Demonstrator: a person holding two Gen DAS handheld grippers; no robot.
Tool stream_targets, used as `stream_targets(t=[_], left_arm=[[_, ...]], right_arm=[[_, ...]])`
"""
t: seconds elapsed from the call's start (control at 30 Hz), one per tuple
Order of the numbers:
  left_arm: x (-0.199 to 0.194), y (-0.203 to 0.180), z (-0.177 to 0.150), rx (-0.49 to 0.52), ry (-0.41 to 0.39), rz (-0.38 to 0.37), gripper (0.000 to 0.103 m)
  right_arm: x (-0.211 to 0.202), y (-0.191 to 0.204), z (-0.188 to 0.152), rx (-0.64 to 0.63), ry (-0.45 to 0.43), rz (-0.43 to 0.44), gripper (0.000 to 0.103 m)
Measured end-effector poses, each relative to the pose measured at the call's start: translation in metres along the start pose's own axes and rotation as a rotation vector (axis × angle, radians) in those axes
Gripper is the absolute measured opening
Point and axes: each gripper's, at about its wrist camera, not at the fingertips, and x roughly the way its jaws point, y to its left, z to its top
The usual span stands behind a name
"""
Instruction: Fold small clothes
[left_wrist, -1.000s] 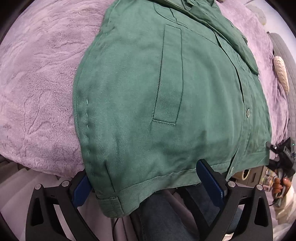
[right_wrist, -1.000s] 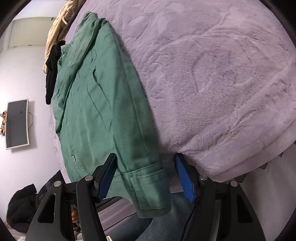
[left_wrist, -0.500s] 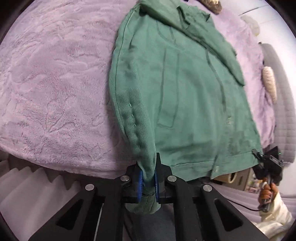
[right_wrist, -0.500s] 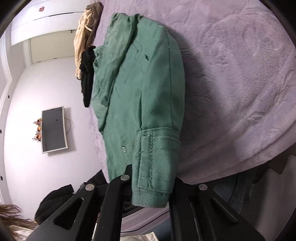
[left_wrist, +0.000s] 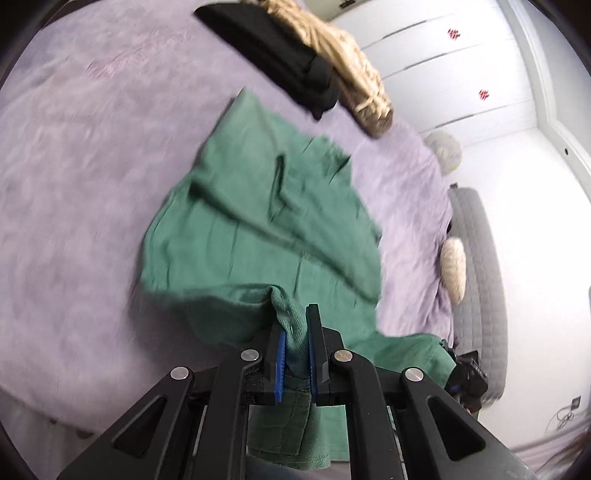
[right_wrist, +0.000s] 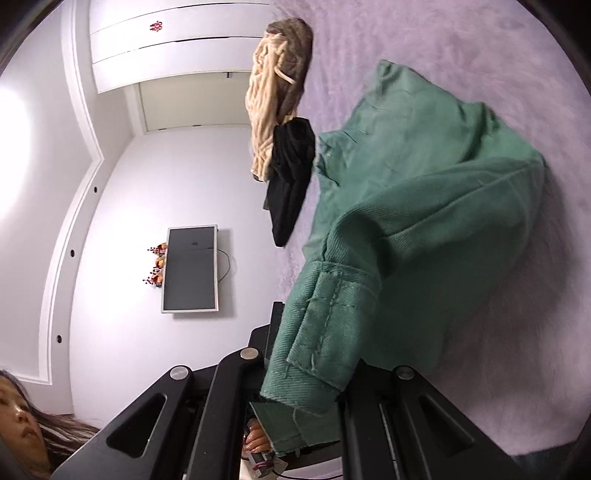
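Observation:
A green jacket (left_wrist: 258, 221) lies on a purple fleece blanket (left_wrist: 74, 184), its near hem lifted off the bed. My left gripper (left_wrist: 295, 339) is shut on the hem's left corner, with green cloth pinched between the blue pads and a flap hanging below. In the right wrist view the jacket (right_wrist: 424, 177) rises in a fold toward the camera. My right gripper (right_wrist: 314, 354) is shut on the other hem corner, a stitched band that drapes over the fingers and hides the pads.
A black garment (left_wrist: 273, 55) and a beige knitted one (left_wrist: 351, 74) lie at the far side of the blanket. A grey padded headboard (left_wrist: 476, 280) with cushions runs along the right. A wall screen (right_wrist: 190, 269) and a person's head show at the left of the right wrist view.
Both grippers went from open around the hem corners to shut on them. Both have since risen and carried the hem up and forward over the jacket.

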Motion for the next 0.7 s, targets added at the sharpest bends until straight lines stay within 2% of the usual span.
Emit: stream_targets(t=[0.17,0.33,0.47,0.57,0.7], left_arm=[[0.041,-0.032,0.068,0.026,-0.088,0.012,0.011],[0.1,-0.027,0.142,-0.017,-0.153,0.116,0.011],[0.15,-0.008,0.175,-0.047,-0.157,0.235,0.011],[0.177,0.004,0.188,-0.064,-0.13,0.315,0.011],[0.187,0.008,0.193,-0.067,-0.114,0.366,0.012]], right_arm=[[0.038,0.02,0.077,-0.047,-0.006,-0.003,0.007],[0.088,-0.005,0.155,0.004,-0.008,-0.102,0.007],[0.122,-0.053,0.197,0.077,0.006,-0.217,0.008],[0.142,-0.077,0.21,0.089,0.037,-0.276,0.009],[0.151,-0.091,0.224,0.131,0.045,-0.258,0.012]])
